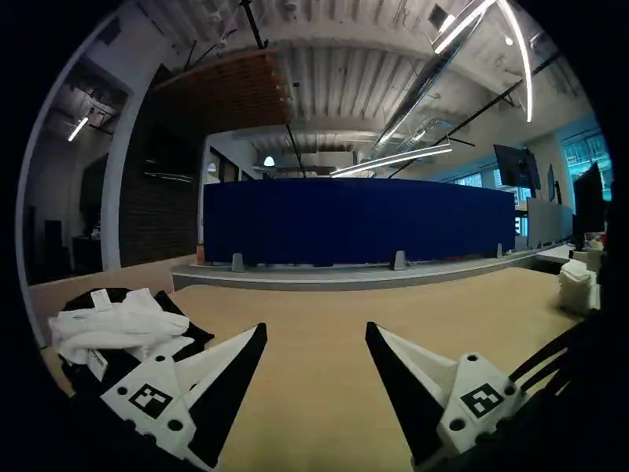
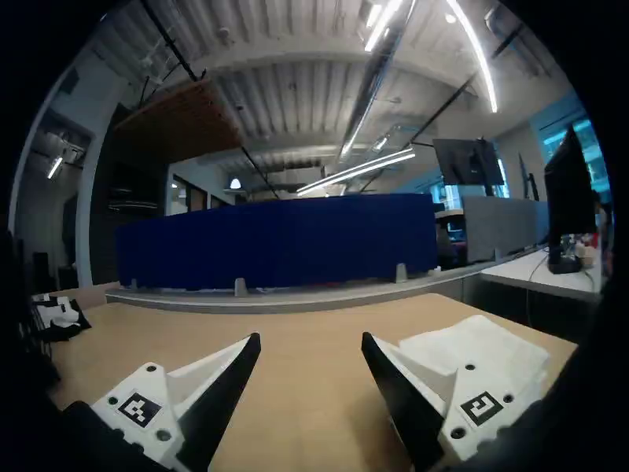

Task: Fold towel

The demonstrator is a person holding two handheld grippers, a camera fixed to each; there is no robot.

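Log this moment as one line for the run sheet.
task: fold towel | left gripper: open, empty | right gripper: open, empty | towel heap: on black tray | folded towel: on table | stage: no grasp yet

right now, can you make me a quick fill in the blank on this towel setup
The left gripper and right gripper both hover with jaws ____.
The crumpled towels lie in a tray coloured ____.
The partition behind the table is ____.
Missing words: open; black; blue.
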